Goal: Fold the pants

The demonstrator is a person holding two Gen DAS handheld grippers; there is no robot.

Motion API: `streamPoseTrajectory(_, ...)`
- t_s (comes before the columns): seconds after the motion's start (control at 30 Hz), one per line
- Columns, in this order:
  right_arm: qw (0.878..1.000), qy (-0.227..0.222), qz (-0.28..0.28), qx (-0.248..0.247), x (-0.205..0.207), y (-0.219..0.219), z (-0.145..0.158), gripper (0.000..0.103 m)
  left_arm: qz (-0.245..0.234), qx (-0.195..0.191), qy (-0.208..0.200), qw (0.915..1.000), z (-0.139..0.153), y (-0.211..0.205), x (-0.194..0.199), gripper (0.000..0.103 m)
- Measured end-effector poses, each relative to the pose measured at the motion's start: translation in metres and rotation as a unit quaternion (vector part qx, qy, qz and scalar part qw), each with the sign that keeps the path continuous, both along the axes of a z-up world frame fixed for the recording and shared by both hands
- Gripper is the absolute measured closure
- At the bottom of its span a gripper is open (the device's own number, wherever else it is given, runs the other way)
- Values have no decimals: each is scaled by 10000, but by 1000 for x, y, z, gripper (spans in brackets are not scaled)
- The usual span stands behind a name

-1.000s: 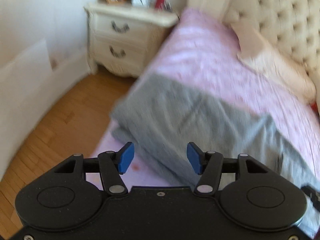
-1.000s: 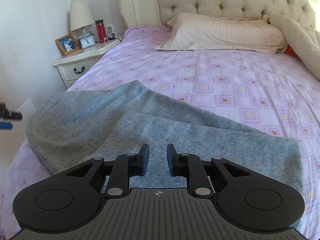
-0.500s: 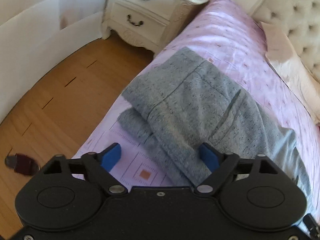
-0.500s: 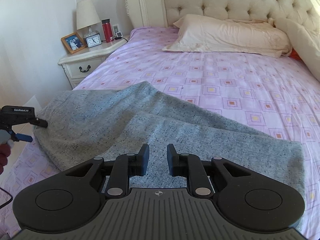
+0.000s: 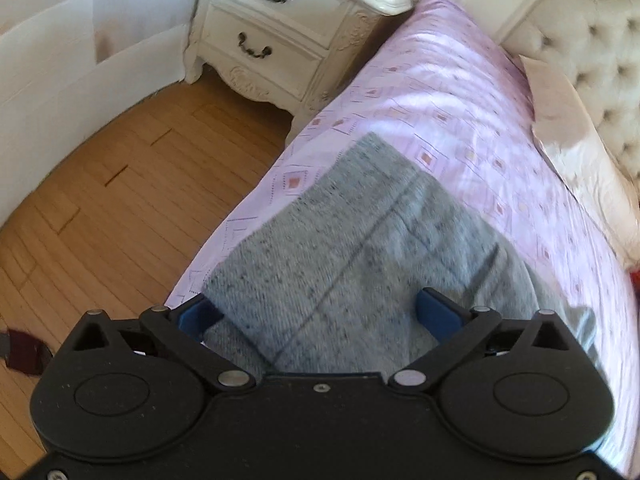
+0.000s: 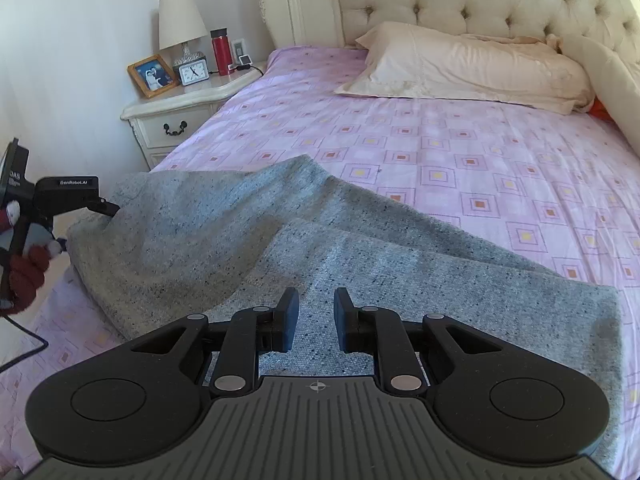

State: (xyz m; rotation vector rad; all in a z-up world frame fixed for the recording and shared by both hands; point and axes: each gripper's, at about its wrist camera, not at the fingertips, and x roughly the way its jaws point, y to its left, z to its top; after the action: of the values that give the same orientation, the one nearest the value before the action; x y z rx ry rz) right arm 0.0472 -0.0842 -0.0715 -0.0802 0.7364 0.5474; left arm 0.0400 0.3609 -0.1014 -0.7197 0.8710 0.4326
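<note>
The left gripper points down at the grey pants on the pink bed sheet. Its jaws are opening wide over the cloth. A white nightstand stands beside the bed.

Motion-blurred grey pants, near end hidden beneath the left tool.

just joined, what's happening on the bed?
A person is folding grey pants on the bed with handheld tongs. The left tongs are opening, blue pads straddling the waist end near the bed's edge, not pressing on it. The right tongs hover over the legs, jaws narrowly apart, holding nothing.
</note>
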Motion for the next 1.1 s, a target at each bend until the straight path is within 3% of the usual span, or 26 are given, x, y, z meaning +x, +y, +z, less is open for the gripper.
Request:
streamPoseTrajectory(0.1,10000,-11,22,7,-1,2,1,84,82,193,19,9998,8,-3,-2,32)
streamPoseTrajectory(0.13,10000,-18,45,8,-1,3,1,84,-40,260,-71,9996,12,-4,-3,50)
streamPoseTrajectory(0.17,10000,-22,79,20,-2,5,1,84,-245,233,-273,9991,16,-6,-5,59)
streamPoseTrajectory(0.2,9999,-25,116,37,-3,6,2,84,-240,407,-246,9986,24,-10,-6,74)
streamPoseTrajectory(0.23,9999,-32,161,53,-4,8,2,84,-240,559,-213,9979,30,-12,-7,76)
streamPoseTrajectory(0.43,9979,-137,635,-30,-20,26,-3,84,-318,734,-501,9955,65,-24,-17,81)
streamPoseTrajectory(0.53,9939,104,980,-501,-25,41,-24,83,-501,1078,-594,9911,80,-39,-20,82)
streamPoseTrajectory(0.63,9877,-494,1281,-745,-37,47,-31,83,-720,1424,-781,9841,100,-58,-19,83)
streamPoseTrajectory(0.7,9865,-504,1347,-789,-36,49,-29,83,-889,1605,-919,9787,114,-71,-22,83)
streamPoseTrajectory(0.9,9907,-228,1317,-246,-23,32,-19,85,-1447,1991,-1435,9586,159,-120,-26,85)
streamPoseTrajectory(1.0,9947,-136,975,298,-19,7,-9,84,-1829,2075,-1690,9460,176,-149,-23,85)
streamPoseTrajectory(1.1,9973,42,583,452,-12,-16,-7,84,-2381,1986,-1961,9303,188,-186,-17,85)
